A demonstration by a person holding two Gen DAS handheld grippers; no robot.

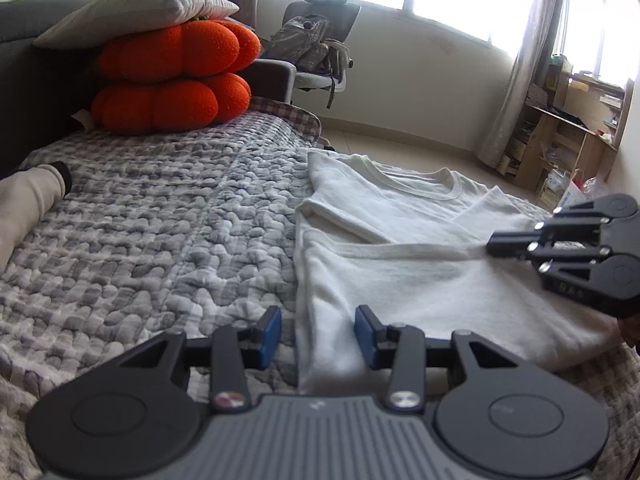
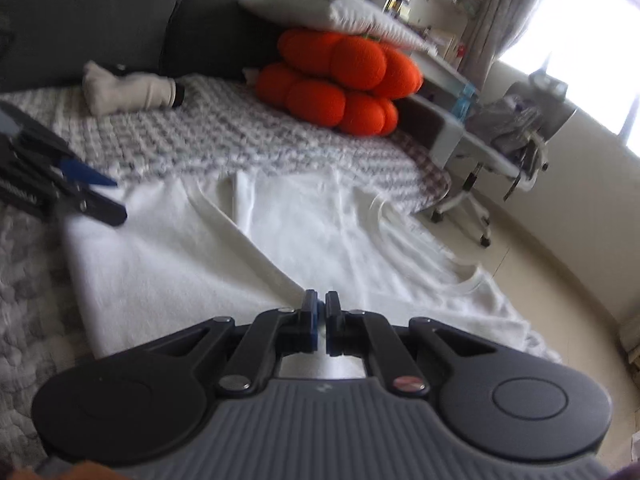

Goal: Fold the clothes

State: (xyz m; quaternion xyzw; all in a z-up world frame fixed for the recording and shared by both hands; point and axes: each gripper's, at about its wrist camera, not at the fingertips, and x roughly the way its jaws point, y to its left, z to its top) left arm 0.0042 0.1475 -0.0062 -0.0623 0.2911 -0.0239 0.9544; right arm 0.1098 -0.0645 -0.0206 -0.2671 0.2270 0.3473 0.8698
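Observation:
A white T-shirt [image 1: 404, 264] lies partly folded on the grey quilted bed cover [image 1: 152, 232], its sleeves turned in and its collar toward the far edge. My left gripper [image 1: 318, 334] is open, its blue pads straddling the shirt's near left edge just above the cloth. My right gripper [image 1: 494, 245] reaches in from the right over the folded hem band. In the right wrist view the right gripper [image 2: 321, 316] is shut over the shirt [image 2: 168, 264] at a fold line; whether cloth is pinched cannot be told. The left gripper [image 2: 108, 196] shows at the left edge there.
Two orange pumpkin cushions [image 1: 172, 80] under a white pillow [image 1: 136, 8] sit at the bed's far end against a grey sofa back. A beige rolled garment [image 1: 28, 204] lies at the left. An office chair [image 1: 316, 44] and wooden shelves [image 1: 560, 128] stand on the floor beyond.

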